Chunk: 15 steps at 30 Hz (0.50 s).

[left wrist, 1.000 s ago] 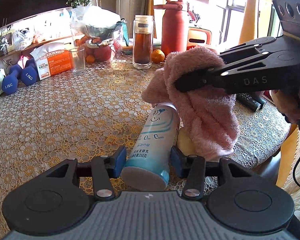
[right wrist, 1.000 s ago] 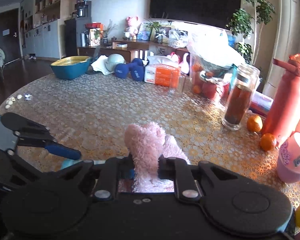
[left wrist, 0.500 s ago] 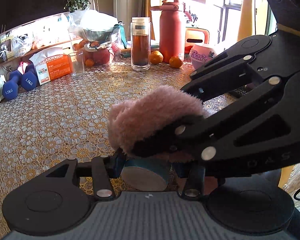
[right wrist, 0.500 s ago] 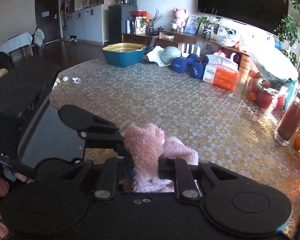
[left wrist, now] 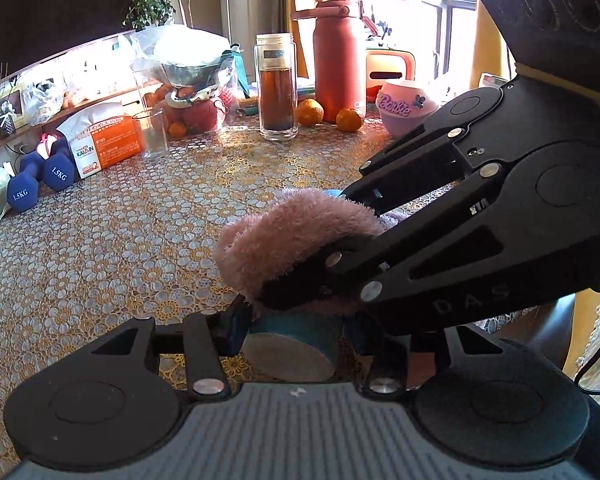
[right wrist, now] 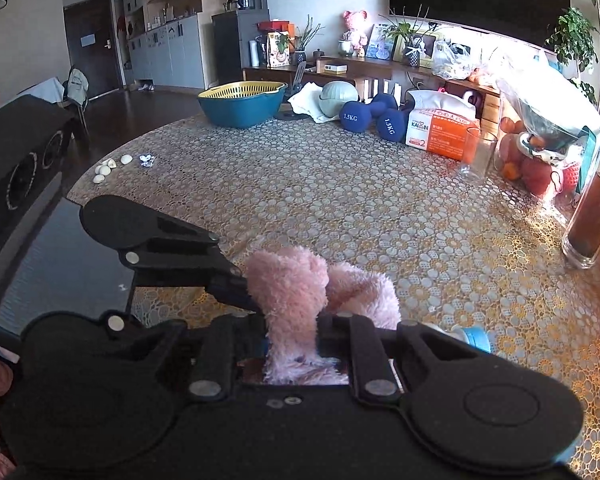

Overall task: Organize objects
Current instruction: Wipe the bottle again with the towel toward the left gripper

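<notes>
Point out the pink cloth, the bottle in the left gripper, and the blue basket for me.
pink cloth (right wrist: 296,300), right wrist view, on the fluffy fold above the fingers.
bottle (left wrist: 290,356), left wrist view, on its flat grey base.
blue basket (right wrist: 240,110), right wrist view, on its blue front wall.

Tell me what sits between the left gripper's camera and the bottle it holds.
The pink fluffy cloth, clamped in the right gripper, lies over the bottle held in the left gripper. It hides most of the bottle; only the base end shows below. The right gripper's fingers also cross in front.
</notes>
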Motion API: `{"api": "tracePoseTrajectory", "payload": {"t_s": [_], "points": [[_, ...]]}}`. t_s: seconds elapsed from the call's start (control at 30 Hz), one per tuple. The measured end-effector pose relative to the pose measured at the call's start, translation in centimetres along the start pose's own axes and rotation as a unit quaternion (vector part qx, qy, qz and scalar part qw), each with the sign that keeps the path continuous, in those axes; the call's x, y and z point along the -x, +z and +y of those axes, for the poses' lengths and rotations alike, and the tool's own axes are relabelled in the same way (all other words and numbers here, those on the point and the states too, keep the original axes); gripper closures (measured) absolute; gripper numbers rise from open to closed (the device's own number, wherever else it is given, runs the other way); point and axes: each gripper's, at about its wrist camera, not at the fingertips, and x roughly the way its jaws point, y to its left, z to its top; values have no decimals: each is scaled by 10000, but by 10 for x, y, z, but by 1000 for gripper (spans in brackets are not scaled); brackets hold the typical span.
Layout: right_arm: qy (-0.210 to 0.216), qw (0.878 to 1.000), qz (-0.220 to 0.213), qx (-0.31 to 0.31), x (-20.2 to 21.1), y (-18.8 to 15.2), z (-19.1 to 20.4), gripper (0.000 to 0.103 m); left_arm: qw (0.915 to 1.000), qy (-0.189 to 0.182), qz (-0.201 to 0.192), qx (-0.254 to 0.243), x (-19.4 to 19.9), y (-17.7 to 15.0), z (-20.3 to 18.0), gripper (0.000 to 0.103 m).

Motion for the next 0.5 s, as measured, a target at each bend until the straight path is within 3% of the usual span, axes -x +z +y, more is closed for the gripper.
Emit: {"api": "tracePoseTrajectory", "payload": {"t_s": [0.33,0.5], "points": [[-88,10000,-10,-36,-2,-2,-14,86,10000,-14,11,29,0,1,1,55],[-401,9988,-28,-285,-1,-3,-40,86,10000,-15,8,26,0,1,1,55]]}}
